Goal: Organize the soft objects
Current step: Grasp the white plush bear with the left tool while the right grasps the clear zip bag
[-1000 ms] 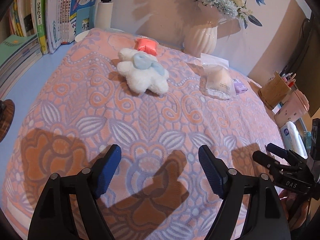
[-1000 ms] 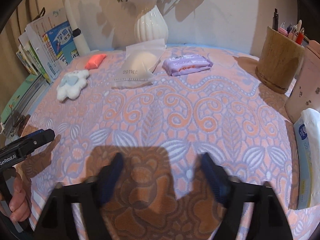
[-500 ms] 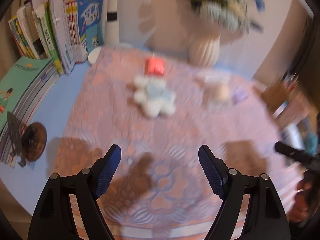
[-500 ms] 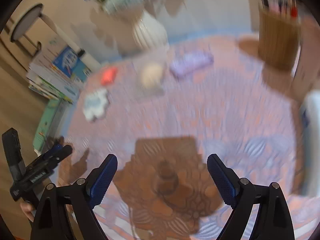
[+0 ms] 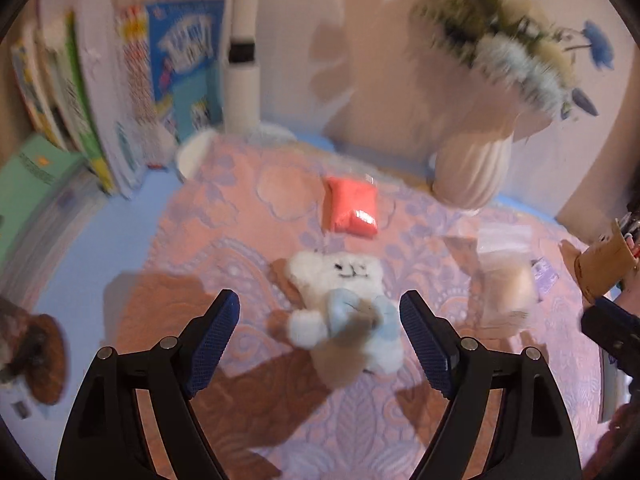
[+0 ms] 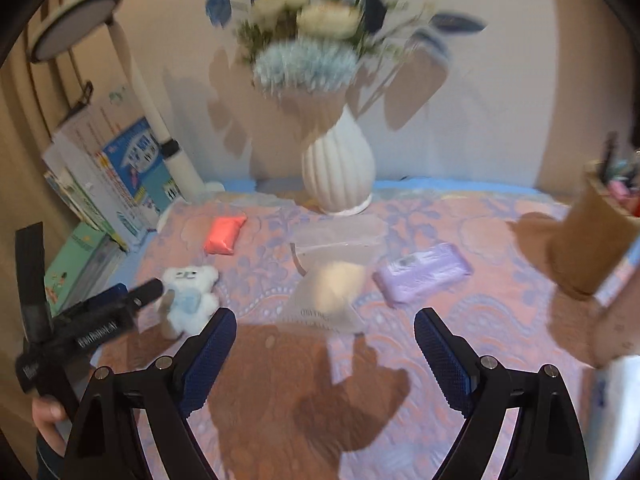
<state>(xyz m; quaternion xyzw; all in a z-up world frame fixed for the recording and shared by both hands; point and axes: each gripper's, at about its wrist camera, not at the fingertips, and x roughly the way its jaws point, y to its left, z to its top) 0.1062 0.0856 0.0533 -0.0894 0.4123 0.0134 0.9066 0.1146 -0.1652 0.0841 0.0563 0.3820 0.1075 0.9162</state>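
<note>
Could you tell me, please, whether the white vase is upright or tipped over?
Upright: the white ribbed vase stands on its base at the back, flowers rising above.

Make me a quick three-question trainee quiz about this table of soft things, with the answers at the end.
1. True or false: the left gripper grips the white plush toy.
2. Which lies nearest the vase? A coral packet, B purple tissue pack, C clear bag.
3. Fill in: the right gripper stands ____.

Key: 1 false; 2 C; 3 open.
</note>
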